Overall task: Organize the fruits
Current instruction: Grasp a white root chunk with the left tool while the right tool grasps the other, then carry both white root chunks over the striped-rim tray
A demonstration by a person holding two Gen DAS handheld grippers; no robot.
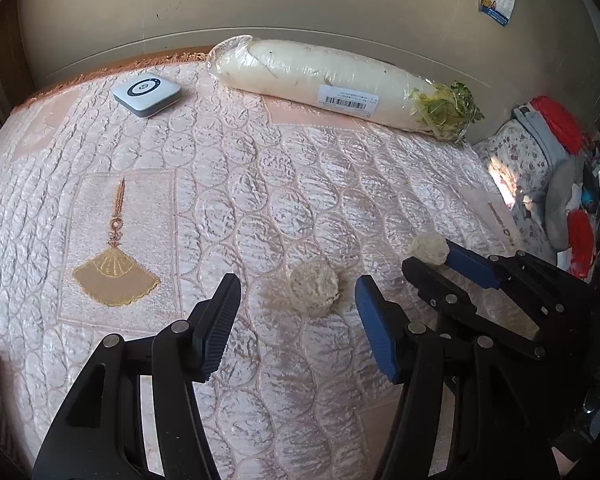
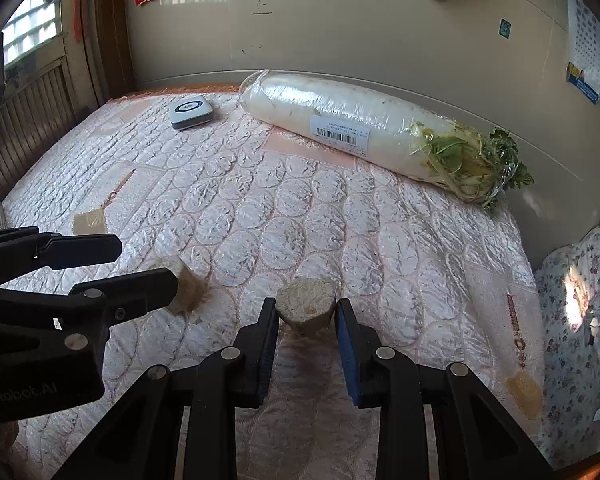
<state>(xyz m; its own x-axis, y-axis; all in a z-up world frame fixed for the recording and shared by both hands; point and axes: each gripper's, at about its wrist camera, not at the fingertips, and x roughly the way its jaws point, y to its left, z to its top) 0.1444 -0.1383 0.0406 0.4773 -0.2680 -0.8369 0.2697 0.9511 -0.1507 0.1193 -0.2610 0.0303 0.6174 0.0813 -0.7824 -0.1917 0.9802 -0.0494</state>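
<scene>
Two fibrous beige chunks, their cut faces pale, are the things in play on the quilted pink bed cover (image 1: 260,184). The right tongs (image 2: 306,316) are narrowed onto one chunk (image 2: 306,300), both pads against its sides, so it looks gripped. The left tongs (image 1: 296,312) stand wide with nothing pressed; the other chunk (image 1: 314,288) lies on the cover between and just beyond their tips, untouched. A plastic-wrapped daikon radish (image 1: 332,80) lies well apart along the far wall, and a small white-and-grey device (image 1: 147,94) sits near its pale end. No basket or tray shows, so where the pieces belong cannot be told. By my reading the sorting is barely begun: one piece is grasped, one waits, the radish is unmoved.
</scene>
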